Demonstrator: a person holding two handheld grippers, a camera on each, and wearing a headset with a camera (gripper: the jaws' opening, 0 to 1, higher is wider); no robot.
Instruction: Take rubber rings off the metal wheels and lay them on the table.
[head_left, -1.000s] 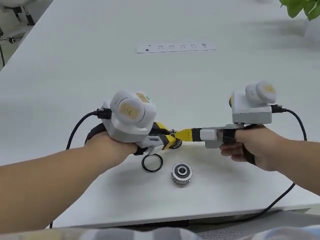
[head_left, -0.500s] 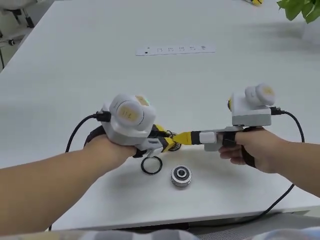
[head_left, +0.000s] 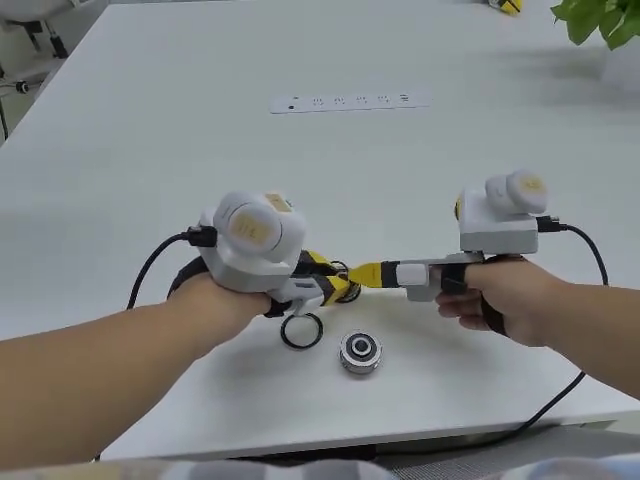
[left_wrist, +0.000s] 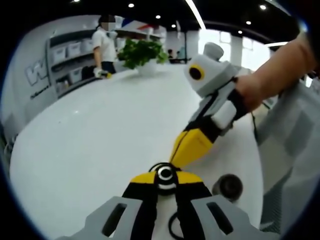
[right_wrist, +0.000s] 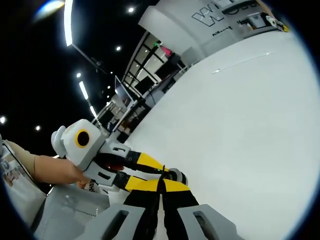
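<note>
Facing each other, both grippers were met at one metal wheel (left_wrist: 165, 175) above the white table (head_left: 200, 120)
The wheel was clamped between the closed jaws of the left gripper (head_left: 336, 286). The right gripper (head_left: 360, 274) was pinched shut on the black rubber ring (left_wrist: 158, 166) at that wheel's edge. A loose ring (head_left: 302, 331) was laid flat on the table just by the left gripper, and a second wheel (head_left: 360, 351) was set just beside it

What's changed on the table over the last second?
Nothing visible apart from a slight camera shift. The left gripper stays shut on the metal wheel, the right gripper pinching its rubber ring. The loose ring and bare wheel lie where they were.
</note>
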